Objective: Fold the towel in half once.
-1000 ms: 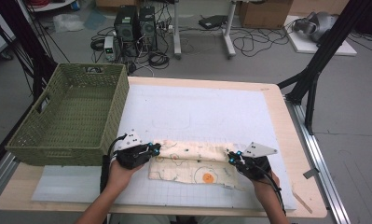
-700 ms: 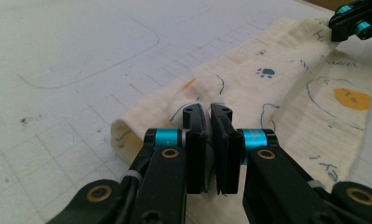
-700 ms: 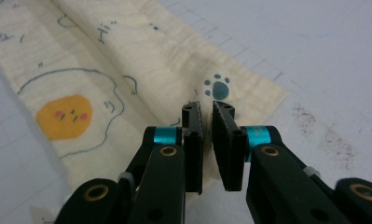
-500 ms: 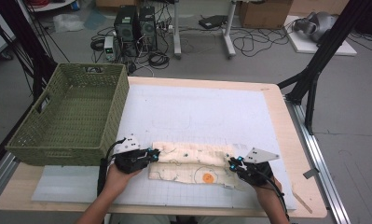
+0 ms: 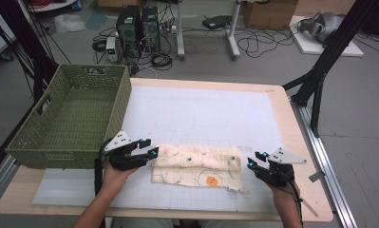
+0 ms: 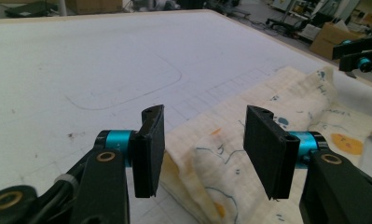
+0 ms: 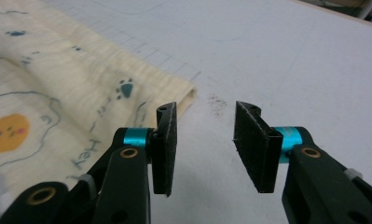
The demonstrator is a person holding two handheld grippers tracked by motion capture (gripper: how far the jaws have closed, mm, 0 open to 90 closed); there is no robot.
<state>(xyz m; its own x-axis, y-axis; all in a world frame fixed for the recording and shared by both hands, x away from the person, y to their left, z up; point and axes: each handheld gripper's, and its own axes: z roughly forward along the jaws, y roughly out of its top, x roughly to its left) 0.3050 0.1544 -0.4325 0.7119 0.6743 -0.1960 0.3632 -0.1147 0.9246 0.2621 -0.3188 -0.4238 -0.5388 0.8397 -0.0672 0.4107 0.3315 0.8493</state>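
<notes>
A cream cloth (image 5: 196, 166) printed with paw marks and an orange blob lies folded into a long strip on the white grid mat (image 5: 201, 111). My left gripper (image 5: 148, 152) is open at the strip's left end. In the left gripper view the cloth's folded edge (image 6: 211, 163) lies between and below the open left gripper (image 6: 202, 144). My right gripper (image 5: 253, 160) is open just off the strip's right end. In the right gripper view the open right gripper (image 7: 204, 140) has bare mat between its jaws, and the cloth (image 7: 58, 88) lies to the left.
A green woven basket (image 5: 68, 118) stands on the table's left side, close behind my left hand. The mat covers most of the wooden table (image 5: 301, 142). Black frame legs (image 5: 320, 80) rise at the right edge. Computers and cables lie on the floor beyond.
My right gripper has drawn back to the right, off the cloth's end. My left gripper has shifted slightly left to the strip's edge. The cloth now lies flat and still.
</notes>
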